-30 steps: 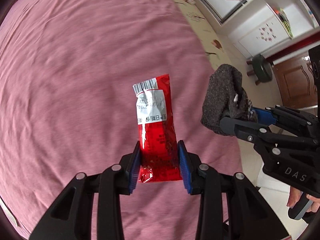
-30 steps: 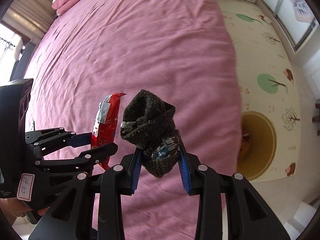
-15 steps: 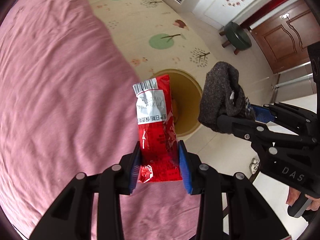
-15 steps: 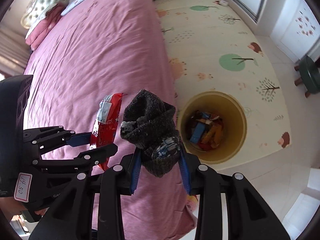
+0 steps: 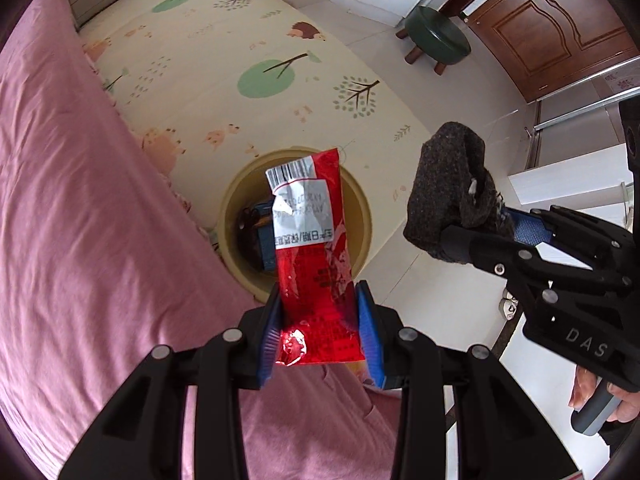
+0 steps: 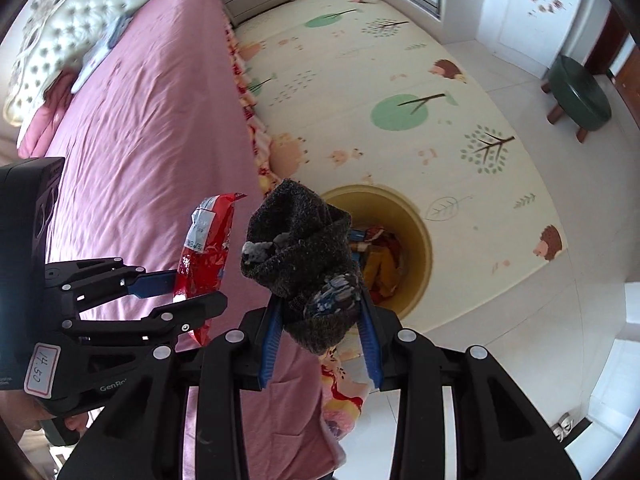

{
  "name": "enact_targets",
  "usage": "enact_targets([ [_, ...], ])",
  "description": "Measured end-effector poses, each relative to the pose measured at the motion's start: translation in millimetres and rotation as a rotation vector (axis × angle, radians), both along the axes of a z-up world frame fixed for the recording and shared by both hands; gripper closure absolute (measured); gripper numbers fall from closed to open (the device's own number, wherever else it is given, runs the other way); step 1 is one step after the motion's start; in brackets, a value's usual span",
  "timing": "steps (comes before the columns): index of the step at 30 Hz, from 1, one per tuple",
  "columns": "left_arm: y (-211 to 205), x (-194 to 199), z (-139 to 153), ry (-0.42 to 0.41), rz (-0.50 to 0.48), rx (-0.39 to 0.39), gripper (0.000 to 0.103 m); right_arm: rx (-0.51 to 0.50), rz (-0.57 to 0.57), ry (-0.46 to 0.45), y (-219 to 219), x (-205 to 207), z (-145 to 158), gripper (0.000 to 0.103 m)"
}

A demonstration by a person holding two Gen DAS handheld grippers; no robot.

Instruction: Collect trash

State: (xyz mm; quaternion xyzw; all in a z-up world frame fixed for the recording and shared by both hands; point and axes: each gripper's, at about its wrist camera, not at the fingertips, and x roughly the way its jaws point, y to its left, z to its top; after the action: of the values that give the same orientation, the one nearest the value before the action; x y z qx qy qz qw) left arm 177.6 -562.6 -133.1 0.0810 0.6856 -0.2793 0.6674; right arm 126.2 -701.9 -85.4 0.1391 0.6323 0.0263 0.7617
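Red foil is clamped in the left tongs [image 5: 319,322]: a snack wrapper [image 5: 310,248] is held by its lower end between the blue pads, its long axis running straight out from the fingers, barcode end farthest away. In the left wrist view that free end is seen directly against the mouth of the yellow bin [image 5: 362,216], which stands on the patterned floor mat [image 5: 224,60] just off the edge of the pink bed [image 5: 80,220]. From that view the wrapper is judged to be lined up over the opening, or very nearly so, though its height above the bin cannot be told.

A dark grey sock-like bundle [image 6: 300,256] is gripped in the right tongs [image 6: 320,326], squeezed at its lower part with the bulk standing out beyond the pads. In the right wrist view the bin [image 6: 420,236] is seen just right of and behind the bundle, partly hidden by it, with coloured packets already lying inside.

Both pairs of tongs are pointed steeply downward and are held side by side, the left pair nearer the bed. Which load hangs nearer the middle of the bin cannot be settled, since each view shows its own load close to the opening. A release is judged likely to be the next step, and the light wrapper may drift toward the bed-side rim as it falls.
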Motion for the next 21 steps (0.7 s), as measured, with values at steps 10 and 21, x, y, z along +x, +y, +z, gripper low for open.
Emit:
enact_targets([
  [10, -37.8, 18.2, -20.4, 0.014, -0.034, 0.027, 0.02, -0.016, -0.099, 0.012, -46.8, -3.2, -9.4, 0.057],
  [21, -36.5, 20.8, -25.9, 0.031, -0.016, 0.028, 0.02, 0.019, -0.103, 0.009, -43.7, 1.3, -9.4, 0.057],
])
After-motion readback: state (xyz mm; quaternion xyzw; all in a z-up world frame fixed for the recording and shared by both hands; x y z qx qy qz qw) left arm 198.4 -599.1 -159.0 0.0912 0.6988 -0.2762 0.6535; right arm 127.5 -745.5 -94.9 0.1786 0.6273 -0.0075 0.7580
